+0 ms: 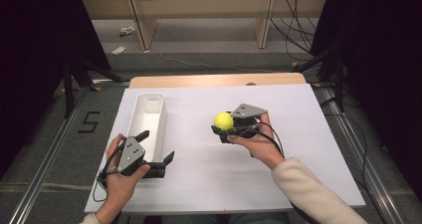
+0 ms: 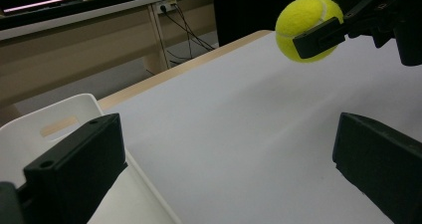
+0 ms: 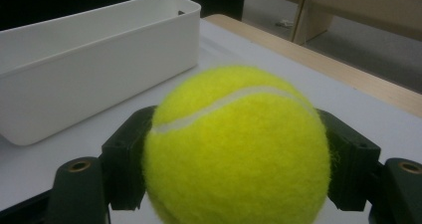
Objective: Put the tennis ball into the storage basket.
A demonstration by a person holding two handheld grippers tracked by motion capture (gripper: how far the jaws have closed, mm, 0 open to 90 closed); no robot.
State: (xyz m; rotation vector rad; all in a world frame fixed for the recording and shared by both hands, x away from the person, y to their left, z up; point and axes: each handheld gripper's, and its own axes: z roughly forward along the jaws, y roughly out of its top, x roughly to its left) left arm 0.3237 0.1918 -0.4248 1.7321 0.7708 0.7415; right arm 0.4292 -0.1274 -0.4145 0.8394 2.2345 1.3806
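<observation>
A yellow tennis ball is held just above the white table sheet near its middle, with my right gripper shut on it. In the right gripper view the ball sits between the two black jaws, a white seam curving across its top. A long white bin lies on the left side of the sheet. My left gripper stands open at the bin's near end, one jaw over the bin, nothing between the jaws. The left gripper view shows the ball at upper right and the bin's rim at left.
The white sheet covers a wooden table whose far edge shows bare. Beyond it are a grey floor, wooden shelf legs and loose cables. Metal rails run along both sides of the table.
</observation>
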